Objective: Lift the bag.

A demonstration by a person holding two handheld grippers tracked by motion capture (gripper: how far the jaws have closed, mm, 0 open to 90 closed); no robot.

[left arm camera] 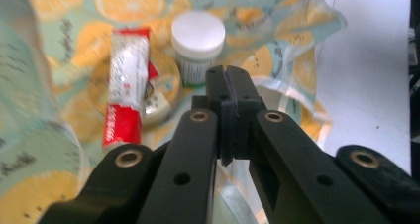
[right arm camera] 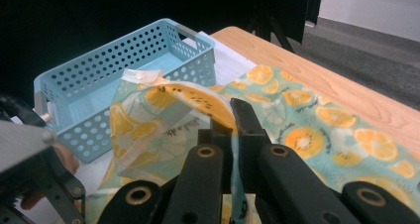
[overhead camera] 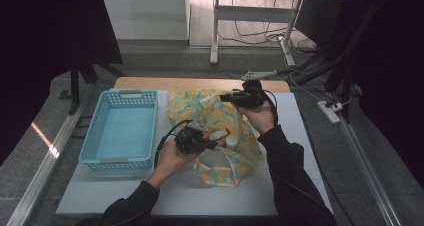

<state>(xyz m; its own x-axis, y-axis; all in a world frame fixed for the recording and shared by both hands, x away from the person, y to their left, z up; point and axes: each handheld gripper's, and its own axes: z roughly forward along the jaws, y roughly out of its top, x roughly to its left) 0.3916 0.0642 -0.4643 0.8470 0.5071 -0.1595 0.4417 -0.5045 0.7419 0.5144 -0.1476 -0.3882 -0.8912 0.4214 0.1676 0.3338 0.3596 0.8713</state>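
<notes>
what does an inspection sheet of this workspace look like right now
surface: white board on a wooden table.
job's things: fruit-print bag, held open; white-lidded jar and red-and-white tube inside it.
clutter: blue basket, nothing seen inside.
grippers: left gripper shut on the bag's edge; right gripper shut on the bag's edge, lifting it.
cables: black cable trailing from left gripper; wires on the floor behind.
surroundings: power strip, table legs.
</notes>
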